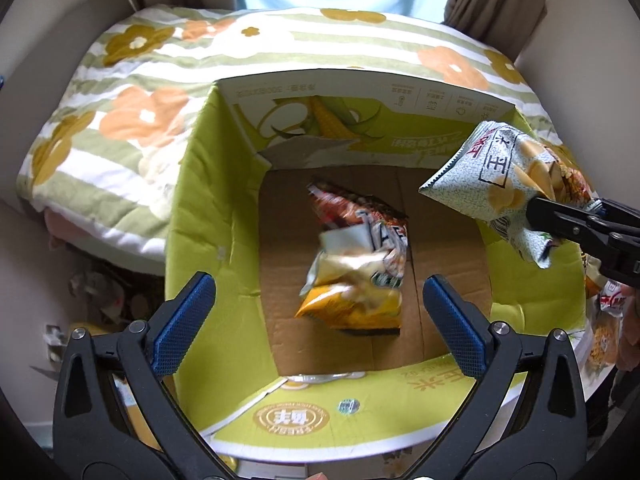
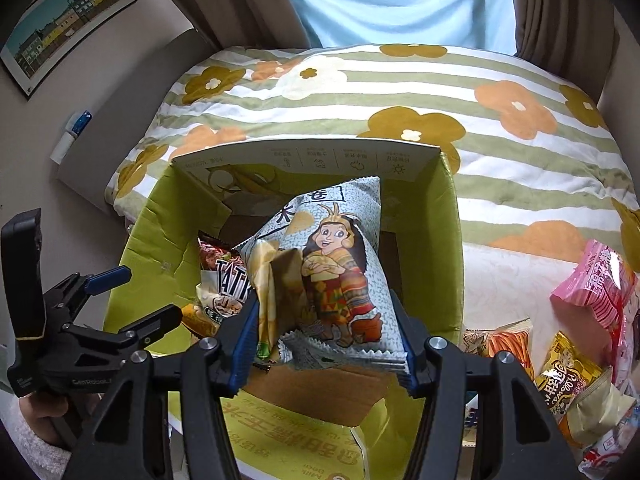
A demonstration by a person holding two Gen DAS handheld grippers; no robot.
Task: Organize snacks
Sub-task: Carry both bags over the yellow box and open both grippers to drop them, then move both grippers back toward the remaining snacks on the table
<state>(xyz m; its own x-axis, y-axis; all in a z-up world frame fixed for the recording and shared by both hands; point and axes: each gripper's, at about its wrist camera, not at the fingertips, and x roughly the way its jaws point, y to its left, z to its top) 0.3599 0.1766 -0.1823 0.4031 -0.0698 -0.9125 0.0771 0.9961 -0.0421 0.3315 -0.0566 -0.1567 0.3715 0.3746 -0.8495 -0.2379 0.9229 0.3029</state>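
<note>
Right wrist view shows the right gripper (image 2: 324, 316) clamped on a pale snack bag (image 2: 340, 264) held above the open green cardboard box (image 2: 450, 240); pinched only at its lower, crinkled edge, the bag could slip or swing against the box wall and land outside. Left wrist view has the left gripper (image 1: 320, 308) spread wide and holding nothing, directly over an orange snack bag (image 1: 352, 256) that appears blurred inside the box, so whether it rests on the bottom cannot be told.
</note>
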